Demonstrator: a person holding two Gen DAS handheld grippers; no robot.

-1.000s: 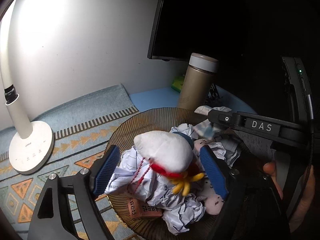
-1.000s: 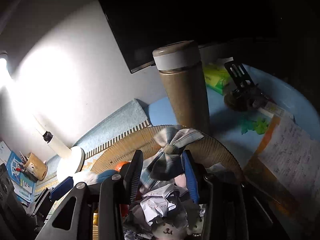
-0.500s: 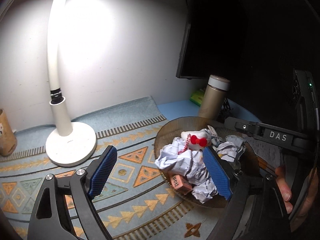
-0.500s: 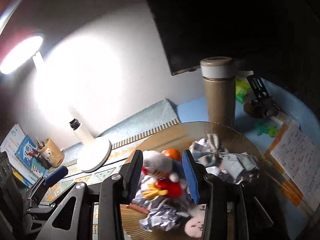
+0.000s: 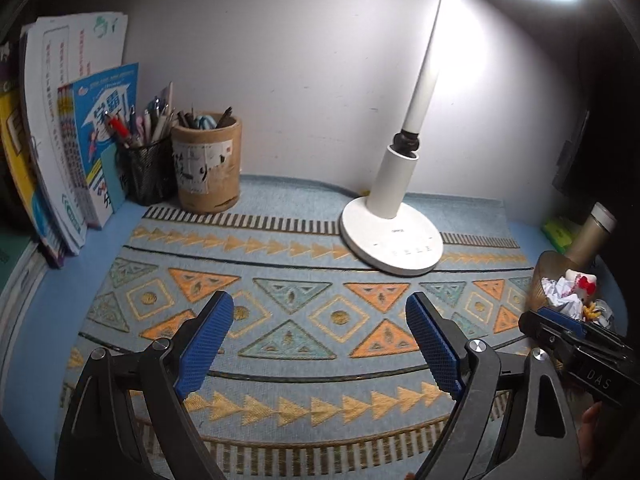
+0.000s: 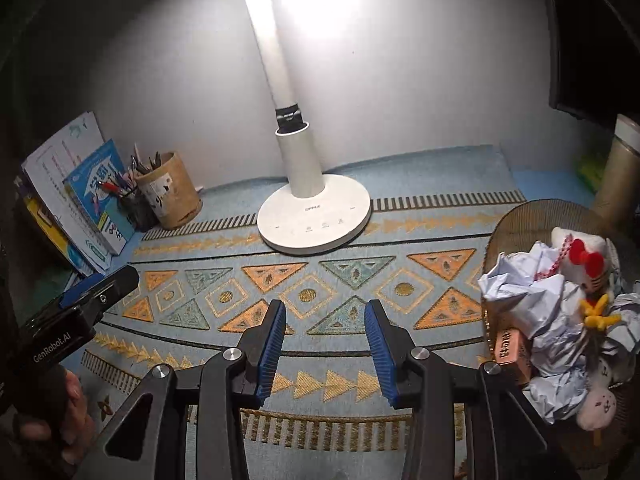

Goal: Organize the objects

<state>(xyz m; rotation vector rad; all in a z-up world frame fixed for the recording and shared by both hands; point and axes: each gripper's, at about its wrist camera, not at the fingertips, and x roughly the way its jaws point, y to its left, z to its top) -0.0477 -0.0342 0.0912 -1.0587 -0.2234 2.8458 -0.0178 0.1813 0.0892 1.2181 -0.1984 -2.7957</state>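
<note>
Empty left gripper (image 5: 320, 344) above patterned mat (image 5: 304, 264)

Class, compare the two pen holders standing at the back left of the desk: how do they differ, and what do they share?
The mesh pen cup is black, see-through wire; the round tan holder is solid, with paper stickers on it. The mesh pen cup is narrower and stands next to the books; the tan holder is wider and sits further right. Both stand upright, full of pens.

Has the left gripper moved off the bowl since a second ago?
Yes. The left gripper has swung left: the bowl it was over now sits at the view's right edge, the lamp ahead.
</note>
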